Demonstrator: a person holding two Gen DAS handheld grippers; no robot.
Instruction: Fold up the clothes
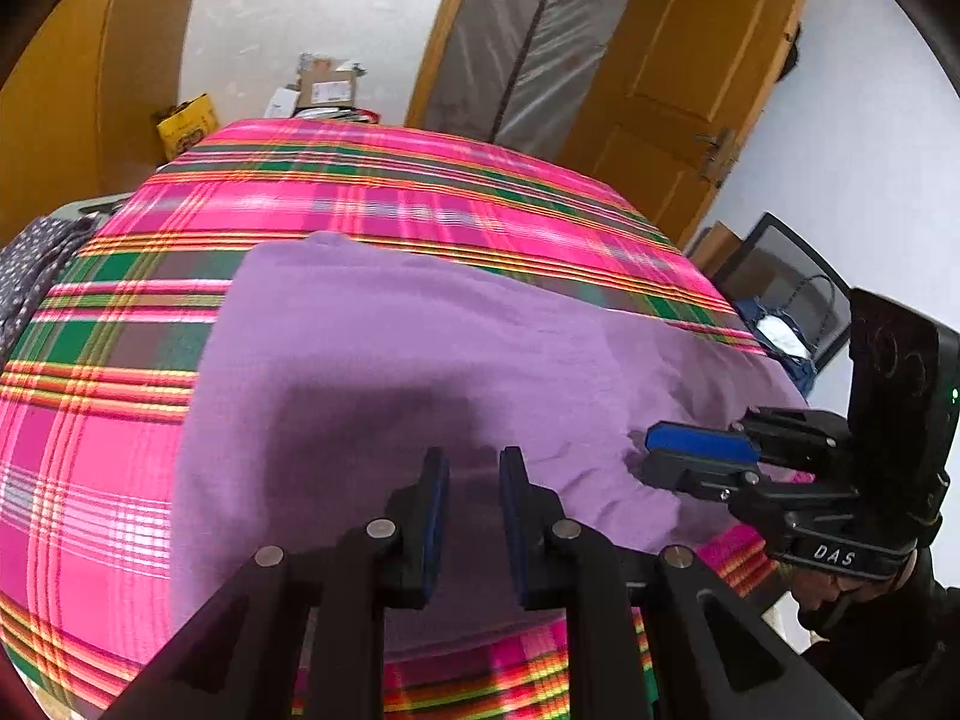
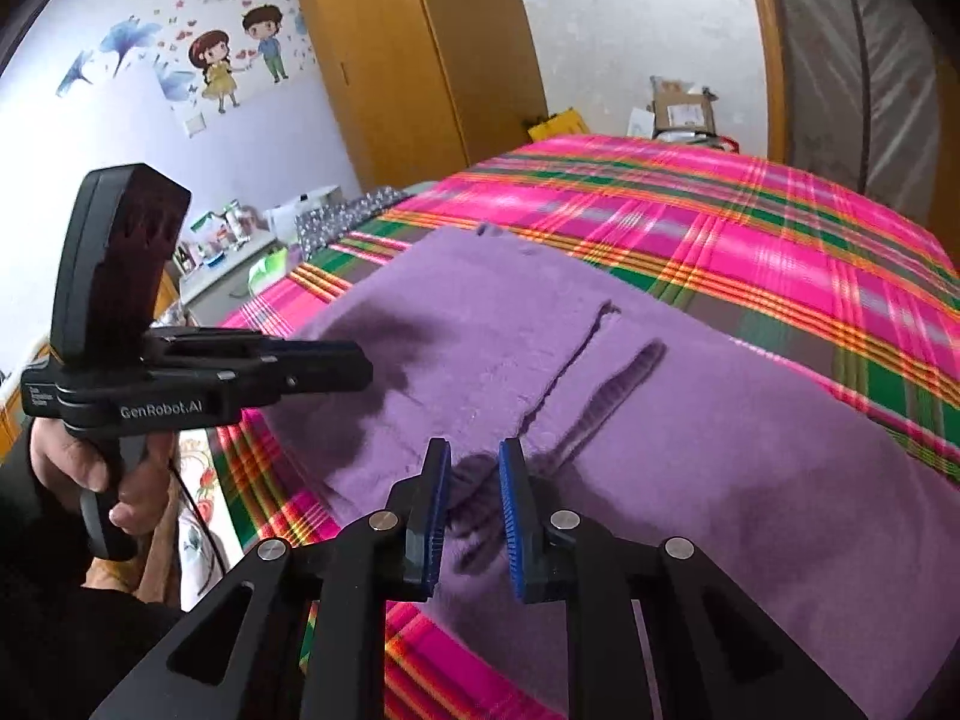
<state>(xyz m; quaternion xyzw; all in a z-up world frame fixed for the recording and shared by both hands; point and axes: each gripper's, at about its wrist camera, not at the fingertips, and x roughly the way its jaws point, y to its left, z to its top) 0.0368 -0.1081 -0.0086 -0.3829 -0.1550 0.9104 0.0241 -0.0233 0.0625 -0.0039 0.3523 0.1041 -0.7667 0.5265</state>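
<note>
A purple garment (image 1: 420, 348) lies spread flat on a bed covered with a pink plaid sheet (image 1: 420, 180). My left gripper (image 1: 474, 456) hovers over the garment's near part, open, with nothing between its fingers. At the garment's right edge my right gripper (image 1: 651, 453) has its tips down at the puckered cloth. In the right wrist view the right gripper (image 2: 474, 450) is open just above the purple garment (image 2: 690, 420), close to a folded edge and seam. The left gripper (image 2: 366, 366) shows from the side at the left, held by a hand (image 2: 78, 462).
A dark dotted cloth (image 1: 30, 276) lies at the bed's left edge. Cardboard boxes (image 1: 324, 90) stand beyond the far end, with a wooden door (image 1: 690, 60) to the right. A wardrobe (image 2: 420, 48) and a cluttered side table (image 2: 228, 234) stand by the left wall.
</note>
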